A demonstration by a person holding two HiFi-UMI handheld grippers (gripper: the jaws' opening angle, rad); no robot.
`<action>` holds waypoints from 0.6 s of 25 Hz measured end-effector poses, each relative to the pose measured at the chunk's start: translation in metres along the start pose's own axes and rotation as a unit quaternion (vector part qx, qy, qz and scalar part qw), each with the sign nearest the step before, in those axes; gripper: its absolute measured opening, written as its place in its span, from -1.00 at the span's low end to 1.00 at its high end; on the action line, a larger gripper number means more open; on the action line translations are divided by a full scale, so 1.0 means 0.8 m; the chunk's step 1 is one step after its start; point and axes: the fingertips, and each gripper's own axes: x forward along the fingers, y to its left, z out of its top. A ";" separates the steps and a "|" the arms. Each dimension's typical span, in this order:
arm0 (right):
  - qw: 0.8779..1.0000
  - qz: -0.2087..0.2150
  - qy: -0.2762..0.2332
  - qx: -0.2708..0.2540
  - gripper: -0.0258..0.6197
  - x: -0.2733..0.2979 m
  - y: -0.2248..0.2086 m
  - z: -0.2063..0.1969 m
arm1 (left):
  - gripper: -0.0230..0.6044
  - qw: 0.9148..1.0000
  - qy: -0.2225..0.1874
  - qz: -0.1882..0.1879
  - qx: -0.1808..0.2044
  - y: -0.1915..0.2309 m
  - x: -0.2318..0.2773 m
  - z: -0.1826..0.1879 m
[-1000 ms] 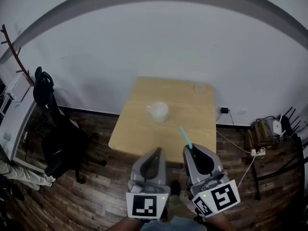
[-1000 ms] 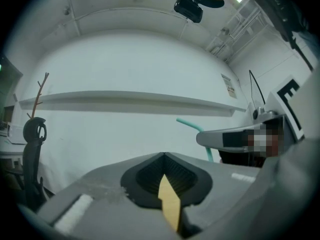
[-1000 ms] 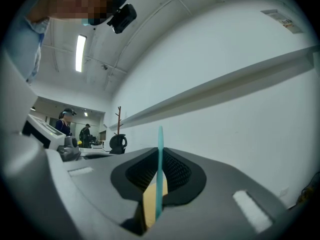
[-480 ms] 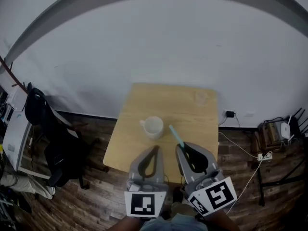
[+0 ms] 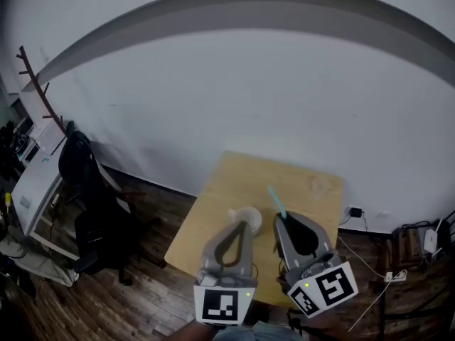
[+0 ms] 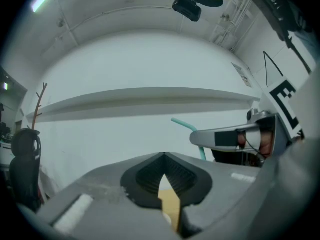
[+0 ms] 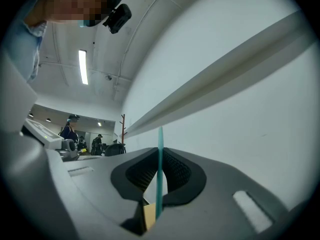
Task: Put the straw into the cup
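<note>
- Holds the straw [image 7: 160, 174] in the right gripper [image 5: 280, 219], jaws pinched shut on its lower part.
- Sets the long axis of the straw running out past the jaw tips, away from the person and leaning slightly left in the head view, with the free end in the air above the table [image 5: 234, 172] and touching nothing.
- Shows the left gripper [image 6: 163, 155] with jaws closed tip to tip on nothing.
- Locates the cup [image 5: 247, 213] upright on the table, just ahead of the left gripper and partly hidden by it, near the straw and to its left.
- Puts the left gripper nearer the cup, yet the straw sits in the right.
- Probably calls for a short shift leftward and a tilt of the straw end-down over the cup's mouth.
- Risks a knock on the rim if lowered off-centre.
</note>
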 end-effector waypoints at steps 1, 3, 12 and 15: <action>1.000 0.002 -0.002 -0.001 -0.82 0.008 0.000 0.002 | -0.87 1.000 -0.004 0.003 0.000 0.007 0.003 0.003; 1.000 0.004 -0.002 -0.003 -0.82 0.022 0.000 0.003 | -0.87 1.000 -0.006 0.007 -0.003 0.020 0.008 0.003; 1.000 -0.017 0.027 0.001 -0.82 0.088 -0.005 -0.038 | -0.87 0.999 0.025 -0.007 -0.036 0.080 0.042 -0.044; 0.999 -0.025 0.039 0.010 -0.82 0.105 -0.012 -0.056 | -0.87 0.998 0.033 -0.016 -0.041 0.094 0.056 -0.060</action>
